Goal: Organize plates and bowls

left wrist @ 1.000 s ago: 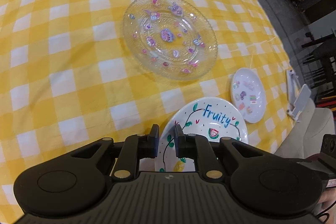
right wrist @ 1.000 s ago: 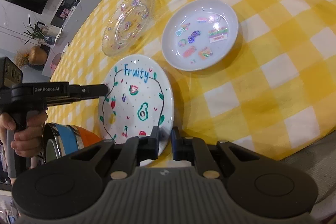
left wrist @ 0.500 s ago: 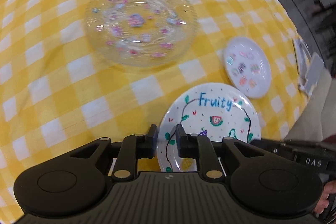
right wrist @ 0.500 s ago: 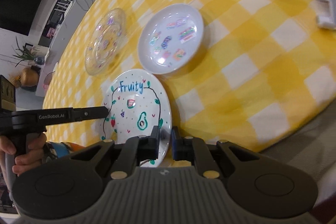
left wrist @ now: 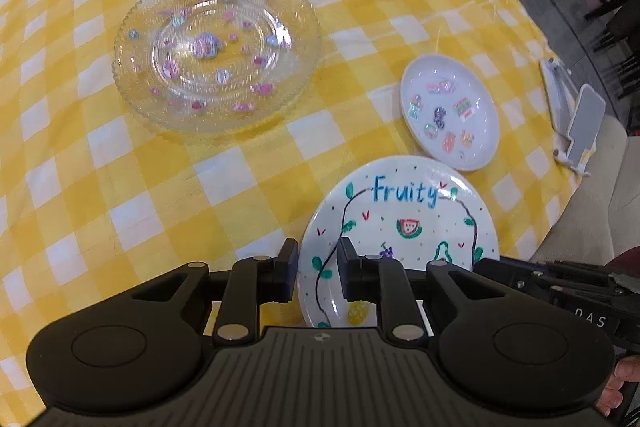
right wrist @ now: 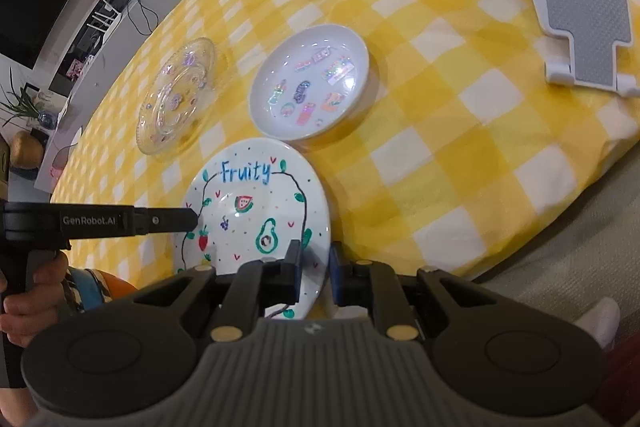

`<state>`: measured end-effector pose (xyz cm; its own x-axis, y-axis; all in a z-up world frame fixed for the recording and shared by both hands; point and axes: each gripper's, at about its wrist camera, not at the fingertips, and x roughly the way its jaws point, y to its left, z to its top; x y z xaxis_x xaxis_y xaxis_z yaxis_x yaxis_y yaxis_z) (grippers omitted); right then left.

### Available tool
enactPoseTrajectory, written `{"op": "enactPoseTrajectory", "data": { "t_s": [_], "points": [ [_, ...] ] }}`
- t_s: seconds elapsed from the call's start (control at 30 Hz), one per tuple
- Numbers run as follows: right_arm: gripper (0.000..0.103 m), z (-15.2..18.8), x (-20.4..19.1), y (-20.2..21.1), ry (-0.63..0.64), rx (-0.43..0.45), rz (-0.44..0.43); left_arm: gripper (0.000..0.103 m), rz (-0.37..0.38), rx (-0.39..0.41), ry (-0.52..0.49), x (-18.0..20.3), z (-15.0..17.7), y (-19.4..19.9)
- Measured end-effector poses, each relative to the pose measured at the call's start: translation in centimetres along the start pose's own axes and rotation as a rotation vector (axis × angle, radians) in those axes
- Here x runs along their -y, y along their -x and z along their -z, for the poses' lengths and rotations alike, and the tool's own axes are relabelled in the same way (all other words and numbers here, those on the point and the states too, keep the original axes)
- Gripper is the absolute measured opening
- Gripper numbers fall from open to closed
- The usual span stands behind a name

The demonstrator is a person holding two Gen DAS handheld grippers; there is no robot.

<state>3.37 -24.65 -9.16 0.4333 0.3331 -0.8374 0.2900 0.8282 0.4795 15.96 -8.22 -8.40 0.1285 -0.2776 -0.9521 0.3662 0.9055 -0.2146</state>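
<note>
Now, left to right: glass plate (left wrist: 216, 47) far left on the bench (left wrist: 120, 187). Left gripper (left wrist: 318, 269) and right gripper (right wrist: 312, 273) are both opening, fingers straddling opposite rims of the Fruity plate (left wrist: 404, 227). Small sticker plate (left wrist: 450, 113) sits just beyond. Looks like a set-down; next, back clear.

Your left claw (left wrist: 318, 269) points steeply down, its jaws slightly parted. Your right claw (right wrist: 314, 267) tilts down too, jaws opening, nothing pressed between them.
</note>
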Motion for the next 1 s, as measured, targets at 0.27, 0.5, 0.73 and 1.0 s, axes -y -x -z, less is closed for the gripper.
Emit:
{"op": "enactPoseTrajectory", "data": {
  "t_s": [0.27, 0.5, 0.73, 1.0],
  "points": [
    [0.034, 0.2, -1.1, 2.0, 0.024, 0.103, -0.024, 0.056, 0.031, 0.190, 0.019, -0.2, 0.4, 4.5],
    [0.058, 0.4, -4.3, 4.7, 0.212, 0.272, -0.103, 0.063, 0.047, 0.308, 0.093, -2.1, 0.0, 8.3],
    [0.058, -4.1, -5.6, 4.8, 0.240, 0.330, -0.188, 0.063, 0.029, 0.361, 0.149, -4.5, -0.9, 10.2],
    [0.048, -10.6, -6.9, 1.0, 0.322, 0.241, -0.401, 0.057, 0.064, 0.367, 0.197, -9.2, -2.5, 8.1]
  ]
}}
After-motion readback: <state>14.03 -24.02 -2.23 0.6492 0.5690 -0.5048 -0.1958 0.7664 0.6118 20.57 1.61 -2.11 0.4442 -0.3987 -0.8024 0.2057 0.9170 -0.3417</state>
